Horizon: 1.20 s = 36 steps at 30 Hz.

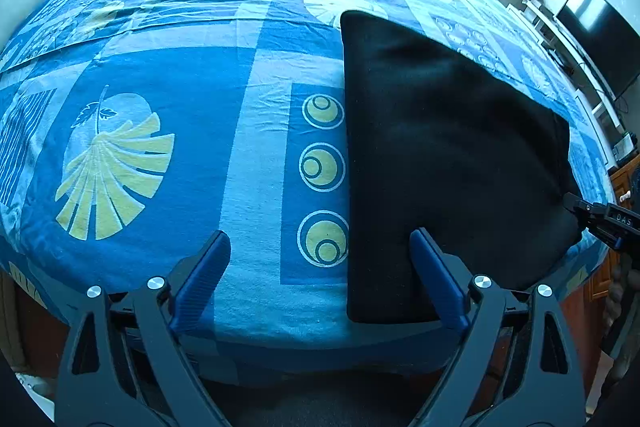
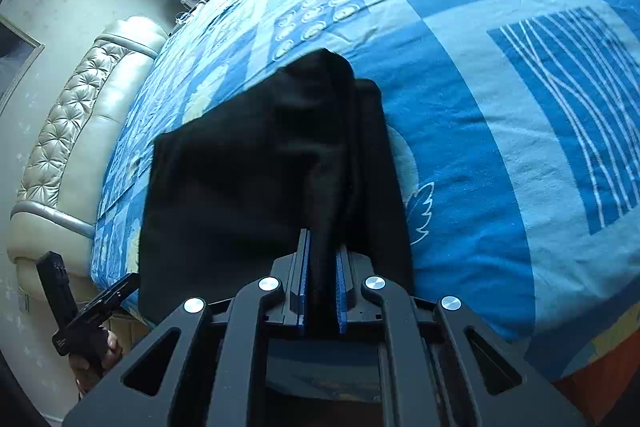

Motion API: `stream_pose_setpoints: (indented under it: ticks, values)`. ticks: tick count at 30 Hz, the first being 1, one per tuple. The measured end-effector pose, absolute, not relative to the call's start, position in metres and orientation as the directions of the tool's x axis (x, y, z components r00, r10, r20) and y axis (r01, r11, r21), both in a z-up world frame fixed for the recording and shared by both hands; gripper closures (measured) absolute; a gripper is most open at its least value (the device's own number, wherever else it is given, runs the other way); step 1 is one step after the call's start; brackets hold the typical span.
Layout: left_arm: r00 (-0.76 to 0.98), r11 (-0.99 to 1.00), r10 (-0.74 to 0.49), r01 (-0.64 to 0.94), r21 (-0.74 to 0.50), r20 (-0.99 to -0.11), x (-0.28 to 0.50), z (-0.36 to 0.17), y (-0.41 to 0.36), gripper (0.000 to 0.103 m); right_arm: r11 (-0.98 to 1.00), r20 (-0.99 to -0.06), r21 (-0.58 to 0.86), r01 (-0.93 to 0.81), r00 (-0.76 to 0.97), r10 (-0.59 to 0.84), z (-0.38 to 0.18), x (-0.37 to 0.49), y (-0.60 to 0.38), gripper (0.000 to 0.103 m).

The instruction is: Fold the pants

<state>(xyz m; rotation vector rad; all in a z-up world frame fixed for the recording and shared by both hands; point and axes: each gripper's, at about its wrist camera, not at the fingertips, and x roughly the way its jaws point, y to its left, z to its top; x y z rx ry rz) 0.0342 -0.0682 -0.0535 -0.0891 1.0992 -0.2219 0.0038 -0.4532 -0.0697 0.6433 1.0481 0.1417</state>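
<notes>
Black folded cloth pants [image 1: 440, 155] lie on the blue patterned bedsheet [image 1: 248, 155], near the bed's front edge. Right gripper [image 2: 322, 267], angled downward, is clenched on a raised fold of the pants' edge. Left gripper [image 1: 320, 255] is angled steeply down over the pants' near corner, jaws spread wide, gripping nothing. Padded cream headboard [image 2: 72, 147] stands behind.
</notes>
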Motion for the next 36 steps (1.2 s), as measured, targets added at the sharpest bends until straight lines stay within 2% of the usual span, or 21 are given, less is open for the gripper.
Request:
stream_pose_setpoints:
  ticks: [5,8,9,11,12,13,15,20,30,31,32,34,36]
  values:
    - [0.454,0.976,-0.201,0.165,-0.139,-0.868,0.036,-0.065,-0.078,0.011,0.743,-0.71,0.636,0.21,0.536,0.457,-0.08,-0.002,-0.462,0.091]
    - [0.466,0.973,-0.215,0.178,-0.147,-0.858,0.034,-0.063,-0.074,0.011,0.698,-0.672,0.684,0.212,0.555,0.491,-0.075,-0.01,-0.467,0.087]
    - [0.464,0.969,-0.236,0.181,-0.169,-0.854,0.033,-0.058,-0.069,0.011,0.675,-0.653,0.705,0.216,0.57,0.499,-0.069,-0.017,-0.471,0.081]
    - [0.457,0.954,-0.294,0.19,-0.231,-0.84,0.03,-0.051,-0.058,0.011,0.647,-0.624,0.728,0.226,0.61,0.488,-0.057,-0.03,-0.482,0.059]
    - [0.453,0.941,-0.337,0.187,-0.282,-0.825,0.028,-0.047,-0.047,0.011,0.635,-0.612,0.736,0.233,0.63,0.478,-0.053,-0.037,-0.489,0.033]
    - [0.446,0.928,-0.371,0.18,-0.325,-0.815,0.027,-0.045,-0.038,0.011,0.625,-0.599,0.744,0.236,0.65,0.468,-0.049,-0.045,-0.496,0.027]
    - [0.409,0.885,-0.462,0.154,-0.439,-0.787,0.028,-0.05,-0.018,0.011,0.615,-0.593,0.75,0.242,0.658,0.464,-0.049,-0.053,-0.504,0.027]
    - [0.31,0.796,-0.594,0.095,-0.598,-0.742,0.036,-0.076,-0.006,0.011,0.563,-0.586,0.783,0.266,0.619,0.523,-0.073,-0.05,-0.497,0.027]
    - [0.238,0.754,-0.655,0.145,-0.641,-0.717,0.052,-0.082,-0.054,0.012,0.557,-0.577,0.795,0.24,0.585,0.57,-0.09,-0.03,-0.474,0.026]
    - [0.234,0.752,-0.657,0.139,-0.644,-0.716,0.054,-0.084,-0.056,0.017,0.566,-0.581,0.79,0.237,0.586,0.565,-0.09,-0.03,-0.472,0.028]
    - [0.229,0.752,-0.657,0.134,-0.646,-0.718,0.056,-0.086,-0.058,0.028,0.581,-0.59,0.78,0.233,0.584,0.558,-0.09,-0.031,-0.471,0.029]
    - [0.2,0.727,-0.684,0.125,-0.675,-0.701,0.061,-0.091,-0.062,0.043,0.639,-0.633,0.735,0.229,0.569,0.525,-0.089,-0.03,-0.465,0.043]
    - [0.191,0.724,-0.688,0.11,-0.681,-0.7,0.063,-0.094,-0.062,0.048,0.647,-0.637,0.729,0.224,0.569,0.52,-0.086,-0.03,-0.462,0.045]
